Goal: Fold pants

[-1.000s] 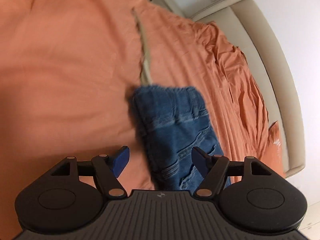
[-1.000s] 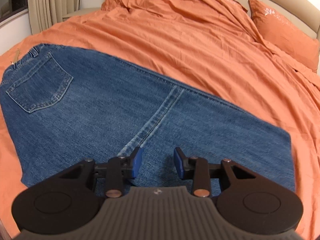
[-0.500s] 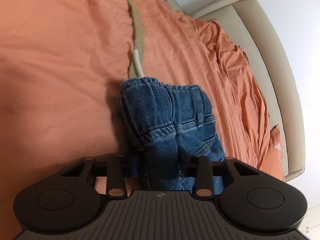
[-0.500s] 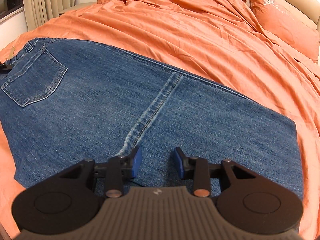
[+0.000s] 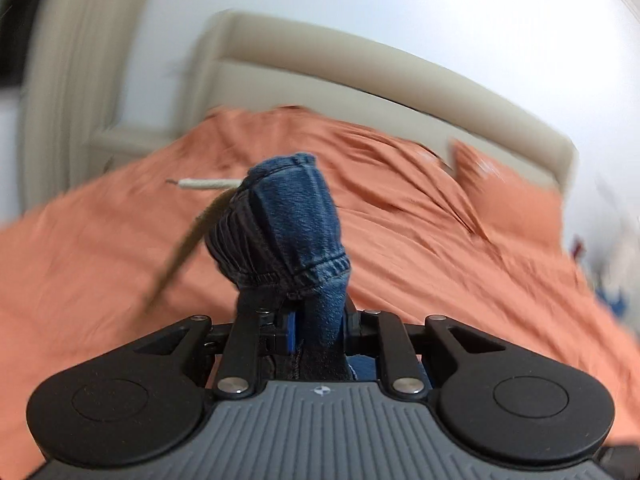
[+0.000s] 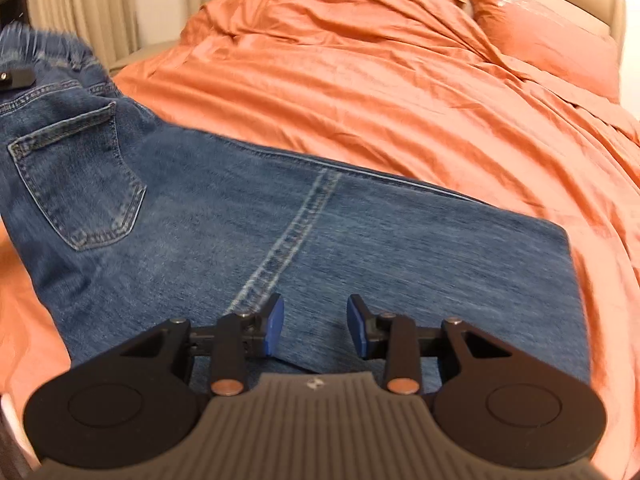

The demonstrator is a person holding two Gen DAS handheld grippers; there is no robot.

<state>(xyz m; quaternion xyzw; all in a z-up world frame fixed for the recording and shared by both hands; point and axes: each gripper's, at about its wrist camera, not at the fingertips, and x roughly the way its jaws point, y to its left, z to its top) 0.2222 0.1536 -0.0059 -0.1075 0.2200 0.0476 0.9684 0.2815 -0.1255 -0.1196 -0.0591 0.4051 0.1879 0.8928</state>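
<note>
From my left wrist view, the left gripper (image 5: 320,334) is closing on a bunched fold of the blue denim pants (image 5: 294,220); the waistband stands up between the pads, a cream drawstring (image 5: 208,184) trailing off it, above the orange bed sheet (image 5: 440,248).

From my right wrist view, the pants (image 6: 280,220) lie flat along the sheet's (image 6: 380,80) near edge, waist end lifted at far left. My right gripper (image 6: 316,330) hovers over the leg seam, part open, gripping nothing.

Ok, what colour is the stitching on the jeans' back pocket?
Light tan, against dark blue denim on the back pocket; the right wrist view shows it best.
</note>
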